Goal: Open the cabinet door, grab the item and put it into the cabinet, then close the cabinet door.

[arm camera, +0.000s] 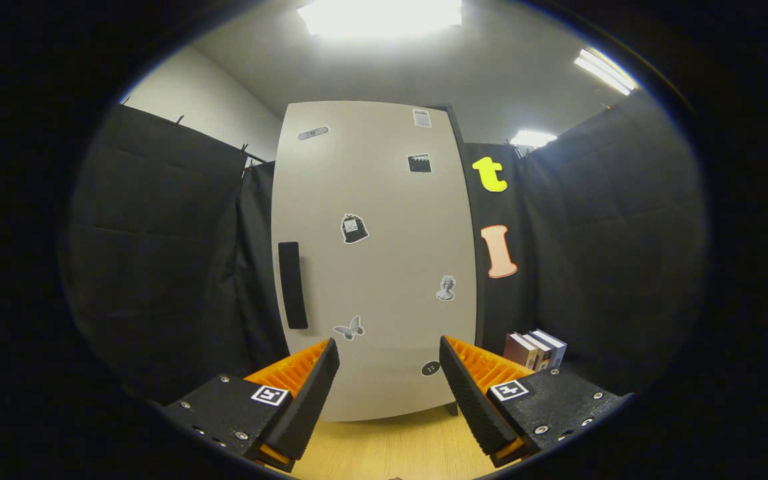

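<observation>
- Tongs (389, 363) open, nothing btwn fingers, over wood surface (391, 447).
- Cabinet (374, 260) straight ahead, beyond tips; door shut.
- Handle (293, 285) ahead-left of tongs.
- Books (536, 349) upright, right of cabinet, just beyond right finger.

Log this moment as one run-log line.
hand-held gripper: open, empty, facing cabinet door | cabinet door: shut | handle: untouched, ahead-left of fingers | books: beside cabinet, right
</observation>
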`<state>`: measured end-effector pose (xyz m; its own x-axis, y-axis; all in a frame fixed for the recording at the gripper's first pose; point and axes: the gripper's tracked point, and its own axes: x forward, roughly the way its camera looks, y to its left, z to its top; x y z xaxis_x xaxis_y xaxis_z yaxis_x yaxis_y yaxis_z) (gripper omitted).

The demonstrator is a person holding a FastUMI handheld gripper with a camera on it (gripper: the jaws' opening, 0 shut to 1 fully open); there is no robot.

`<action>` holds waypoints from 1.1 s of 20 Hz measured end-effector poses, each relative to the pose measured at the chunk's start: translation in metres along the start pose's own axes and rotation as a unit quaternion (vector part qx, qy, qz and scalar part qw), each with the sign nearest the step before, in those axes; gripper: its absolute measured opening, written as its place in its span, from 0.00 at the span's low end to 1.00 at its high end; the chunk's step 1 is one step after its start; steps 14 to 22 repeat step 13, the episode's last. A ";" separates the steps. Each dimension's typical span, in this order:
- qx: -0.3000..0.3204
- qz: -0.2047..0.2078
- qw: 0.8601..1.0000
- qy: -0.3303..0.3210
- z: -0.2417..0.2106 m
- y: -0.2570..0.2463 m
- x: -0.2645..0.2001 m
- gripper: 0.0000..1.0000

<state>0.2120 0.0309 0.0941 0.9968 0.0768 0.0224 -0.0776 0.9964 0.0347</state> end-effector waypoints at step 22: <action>-0.010 -0.023 1.000 -0.003 -0.036 -0.011 -0.067 0.94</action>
